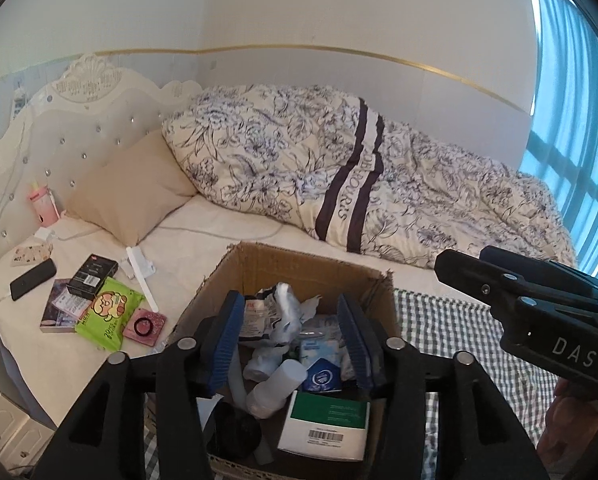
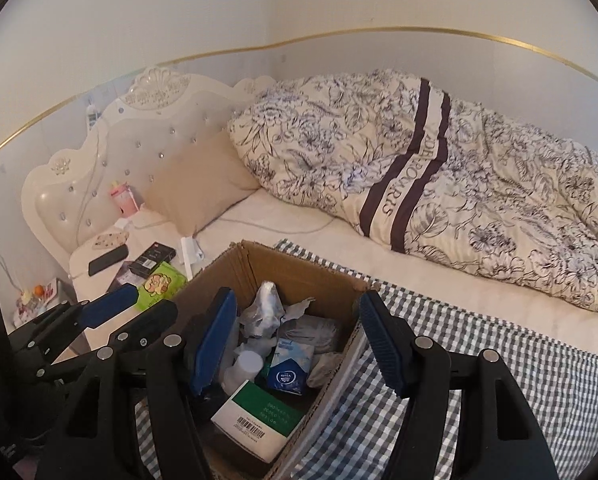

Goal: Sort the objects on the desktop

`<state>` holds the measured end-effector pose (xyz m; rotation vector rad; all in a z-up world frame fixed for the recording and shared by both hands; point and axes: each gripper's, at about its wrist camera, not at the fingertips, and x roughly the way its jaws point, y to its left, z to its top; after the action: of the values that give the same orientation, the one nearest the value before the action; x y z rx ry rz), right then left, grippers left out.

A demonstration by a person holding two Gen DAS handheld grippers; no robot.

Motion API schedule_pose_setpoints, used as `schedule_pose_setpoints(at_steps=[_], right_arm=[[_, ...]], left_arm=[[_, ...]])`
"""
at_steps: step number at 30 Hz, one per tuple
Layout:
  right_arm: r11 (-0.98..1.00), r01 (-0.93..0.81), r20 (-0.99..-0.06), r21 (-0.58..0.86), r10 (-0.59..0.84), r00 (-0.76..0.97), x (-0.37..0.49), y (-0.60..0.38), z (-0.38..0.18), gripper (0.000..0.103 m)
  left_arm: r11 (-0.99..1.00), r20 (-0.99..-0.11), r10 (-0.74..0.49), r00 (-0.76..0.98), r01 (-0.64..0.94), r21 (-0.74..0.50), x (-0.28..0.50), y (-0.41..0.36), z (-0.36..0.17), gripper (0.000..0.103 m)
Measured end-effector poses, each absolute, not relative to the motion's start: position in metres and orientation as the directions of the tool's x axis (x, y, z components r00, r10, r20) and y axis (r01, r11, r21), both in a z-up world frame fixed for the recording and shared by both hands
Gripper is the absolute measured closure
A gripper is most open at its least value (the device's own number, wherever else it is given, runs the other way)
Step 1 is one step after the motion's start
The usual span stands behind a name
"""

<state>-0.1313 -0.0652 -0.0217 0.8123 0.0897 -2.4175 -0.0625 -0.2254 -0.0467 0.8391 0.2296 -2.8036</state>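
Bedroom with a messy bed (image 1: 283,224). Both claws hang spread wide and hold nothing over the cardboard box (image 1: 295,266). Loose things, like the green packet (image 1: 109,312), lie left of the left claw (image 1: 295,340), which is nearer than the right claw (image 2: 299,344).

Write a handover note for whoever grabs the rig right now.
Left tongs: open, empty, above the cardboard box.
Right tongs: open, empty, over the box's right side.
In the box: green-and-white carton, blue tissue pack, white bottle, crumpled wrappers.
Loose on the bed, left of the box: green wipes pack, pink compact, black box, phone, white stick.
Left to do: sort those.
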Motion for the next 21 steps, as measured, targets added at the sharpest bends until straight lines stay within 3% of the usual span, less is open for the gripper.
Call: schedule_pose_setpoints(at_steps=[6,12,21], right_arm=[[-0.840,0.532,-0.536,0.103,-0.498,-0.682,-0.108,-0.043,0.002,0.038],[-0.865,0.493,-0.496,0.096,-0.471,-0.729,-0.084,-0.010,0.023,0.027],[-0.908,0.410,-0.436,0.081,-0.402,-0.805,-0.052,0.046,0.047,0.015]], left_arm=[[-0.970,-0.517,-0.156,-0.842,0.230,-0.082,-0.044,-0.210,-0.022,0.024],[-0.977,-0.468,-0.150,-0.871,0.204,-0.067,-0.025,-0.187,0.001,0.000],[-0.987,-0.427,-0.112,-0.897,0.149,-0.054,-0.009,-0.142,0.021,0.000]])
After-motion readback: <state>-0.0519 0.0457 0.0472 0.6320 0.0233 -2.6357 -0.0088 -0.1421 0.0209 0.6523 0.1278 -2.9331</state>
